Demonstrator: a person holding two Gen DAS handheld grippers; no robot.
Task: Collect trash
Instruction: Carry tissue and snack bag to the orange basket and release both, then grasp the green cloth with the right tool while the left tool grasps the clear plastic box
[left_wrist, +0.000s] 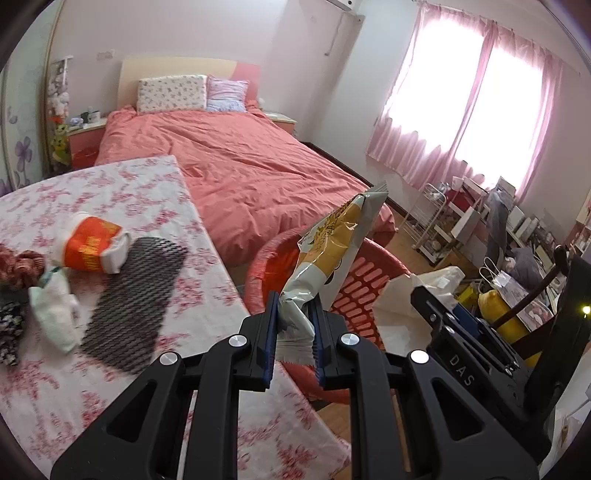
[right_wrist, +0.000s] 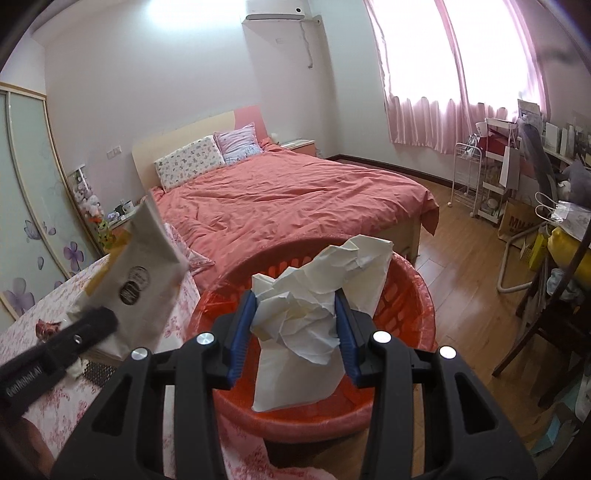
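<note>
The left gripper (left_wrist: 293, 325) points forward and somewhat down, its jaws nearly together — clamped on the bottom edge of a snack bag (left_wrist: 332, 251); the right gripper (right_wrist: 295, 332) tilts down likewise, jaws partly apart and pressed on crumpled paper (right_wrist: 306, 314); the two grippers stand side by side — left beside right, close together.

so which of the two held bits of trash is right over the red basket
The crumpled white paper in the right tool sits directly above the red basket. The yellow snack bag in the left tool is beside the table edge.
</note>
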